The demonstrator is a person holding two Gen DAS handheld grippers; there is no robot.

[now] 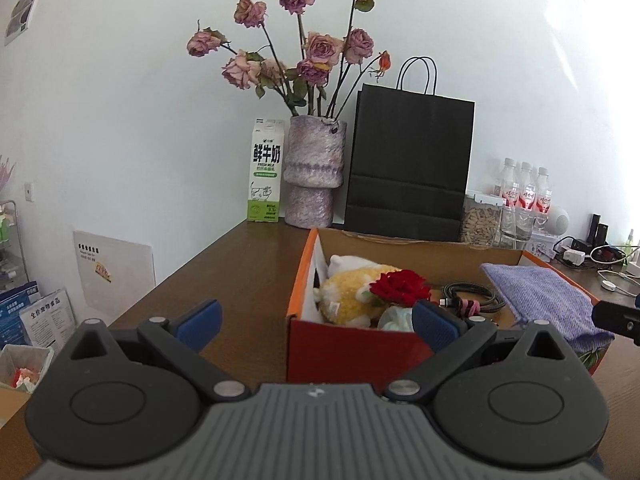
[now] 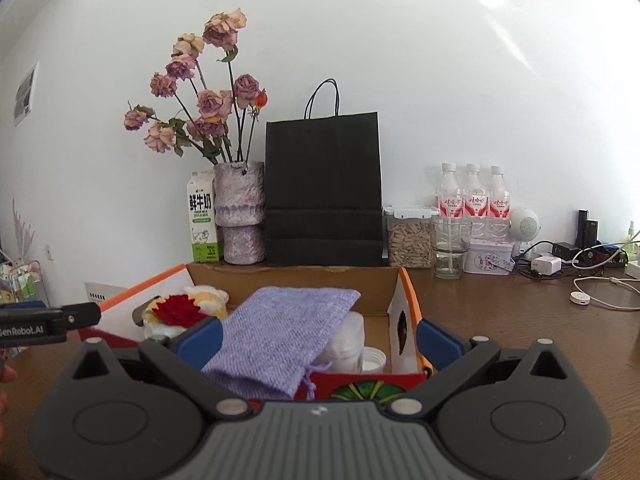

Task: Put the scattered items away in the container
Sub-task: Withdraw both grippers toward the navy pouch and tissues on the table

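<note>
Both grippers stand with fingers spread wide and nothing between them. The left gripper faces the box's left front corner; the right gripper hangs over its right half.

The box sits on the table, in front of the black bag. Inside lie a plush, a red rose on top of it, and a purple pouch draped over the front edge.

Only the left view shows the coiled cable between rose and pouch. Only the right view shows the white jar and white lid under and beside the pouch. It also shows 3 bottles, a glass and a tin more plainly.
</note>
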